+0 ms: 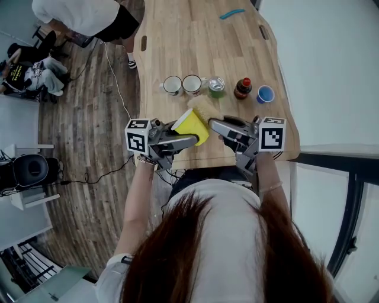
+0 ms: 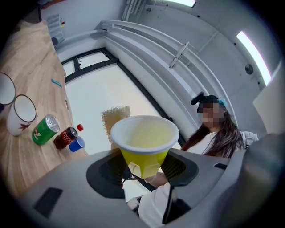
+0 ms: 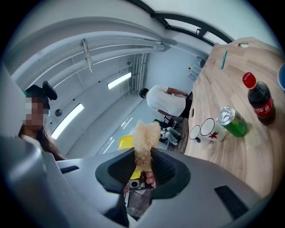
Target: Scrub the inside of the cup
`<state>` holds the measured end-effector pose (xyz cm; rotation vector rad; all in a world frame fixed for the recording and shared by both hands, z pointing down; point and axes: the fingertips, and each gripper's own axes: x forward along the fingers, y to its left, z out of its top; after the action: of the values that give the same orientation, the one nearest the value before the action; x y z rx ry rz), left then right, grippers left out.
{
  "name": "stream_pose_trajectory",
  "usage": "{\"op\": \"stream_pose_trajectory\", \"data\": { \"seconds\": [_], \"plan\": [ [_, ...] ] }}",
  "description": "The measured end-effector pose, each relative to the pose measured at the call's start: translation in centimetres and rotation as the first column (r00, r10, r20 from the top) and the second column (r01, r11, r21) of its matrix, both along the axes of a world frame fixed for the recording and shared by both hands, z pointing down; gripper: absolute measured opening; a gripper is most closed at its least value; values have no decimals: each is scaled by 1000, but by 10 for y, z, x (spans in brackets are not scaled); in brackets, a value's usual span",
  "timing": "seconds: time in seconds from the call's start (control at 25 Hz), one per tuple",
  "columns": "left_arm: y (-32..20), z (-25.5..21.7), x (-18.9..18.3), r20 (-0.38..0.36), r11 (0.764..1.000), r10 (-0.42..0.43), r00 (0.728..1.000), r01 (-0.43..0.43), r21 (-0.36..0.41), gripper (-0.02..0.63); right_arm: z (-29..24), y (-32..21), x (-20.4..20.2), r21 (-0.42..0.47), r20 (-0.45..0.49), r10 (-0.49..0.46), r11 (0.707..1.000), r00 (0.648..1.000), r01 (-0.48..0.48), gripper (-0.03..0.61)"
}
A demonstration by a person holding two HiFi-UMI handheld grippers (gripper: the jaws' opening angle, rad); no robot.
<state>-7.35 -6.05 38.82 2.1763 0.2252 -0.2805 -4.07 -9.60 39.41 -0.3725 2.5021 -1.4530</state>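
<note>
Clamping a yellow cup (image 2: 144,140), the left claw (image 2: 144,168) faces right claw (image 3: 143,168) pinching scrubber (image 3: 145,139).

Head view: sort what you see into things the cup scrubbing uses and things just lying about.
In use:
- yellow cup, gripped in the left tongs
- tan fibrous scrubber, gripped in the right tongs

Lying about on the wooden table:
- two white mugs
- green can
- cola bottle
- small blue cup
- teal item at the far end
</note>
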Motion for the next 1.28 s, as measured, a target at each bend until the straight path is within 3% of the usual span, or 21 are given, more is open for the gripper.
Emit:
{"op": "stream_pose_trajectory", "data": {
  "seconds": [0.64,1.28],
  "plan": [
    [-9,26,3,165,995,-93,982,95,-6,241,-5,4,4,104,-112,38,994,993,-26,106],
    [-9,38,6,237,991,-125,964,133,-17,241,-2,11,5,179,-226,76,983,971,-35,106]
  ]
}}
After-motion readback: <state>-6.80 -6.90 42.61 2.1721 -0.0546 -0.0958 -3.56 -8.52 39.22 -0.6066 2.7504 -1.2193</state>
